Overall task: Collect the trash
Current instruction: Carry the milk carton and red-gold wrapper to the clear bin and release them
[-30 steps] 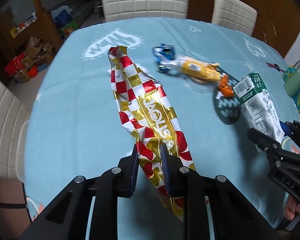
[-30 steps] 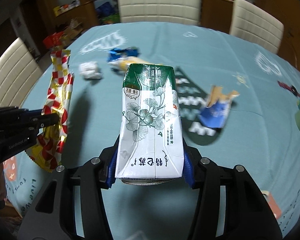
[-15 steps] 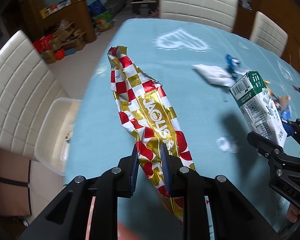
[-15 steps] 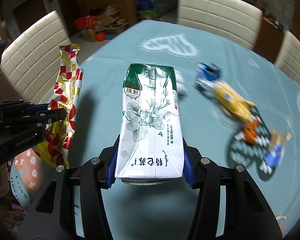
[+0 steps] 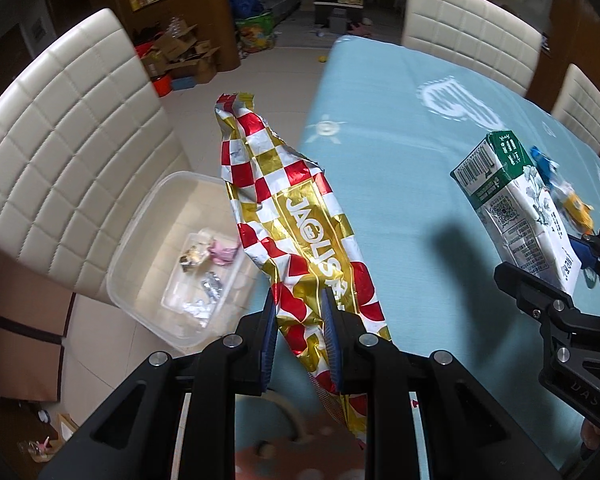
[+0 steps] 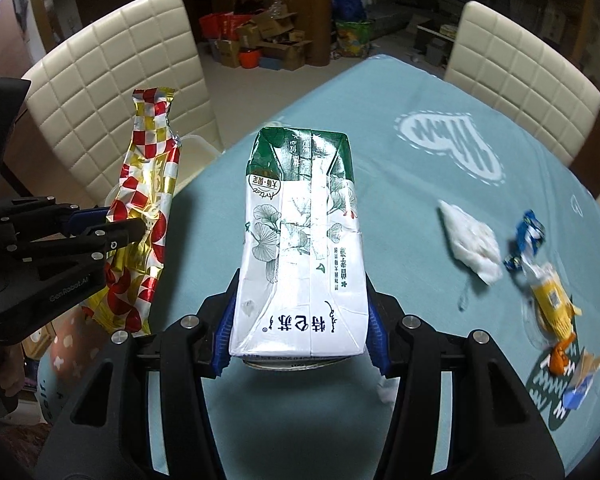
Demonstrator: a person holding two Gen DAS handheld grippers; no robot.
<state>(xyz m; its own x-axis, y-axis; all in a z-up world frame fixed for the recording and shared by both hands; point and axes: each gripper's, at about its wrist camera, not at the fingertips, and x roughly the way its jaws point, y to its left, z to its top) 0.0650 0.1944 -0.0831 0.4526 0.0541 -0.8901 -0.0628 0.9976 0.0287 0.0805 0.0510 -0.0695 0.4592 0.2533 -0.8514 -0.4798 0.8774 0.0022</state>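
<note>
Your left tongs [image 5: 298,334] pinch the light, crinkly, slippery red-and-gold checkered foil wrapper [image 5: 296,216] near its lower end, your right tongs [image 6: 300,334] clamp the stiff, dentable white-and-green drink carton [image 6: 300,240] by its base, both aloft, the clear plastic bin [image 5: 140,240] beyond-left.

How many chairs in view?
3. One chair left of the table, behind the clear bin; two at its far edge. Others may be out of frame.

bin [image 5: 140,268] on chair [image 5: 60,152] – left of table [image 5: 400,184] | tissue [image 6: 470,242] on table, right of carton [image 6: 300,248]
</note>
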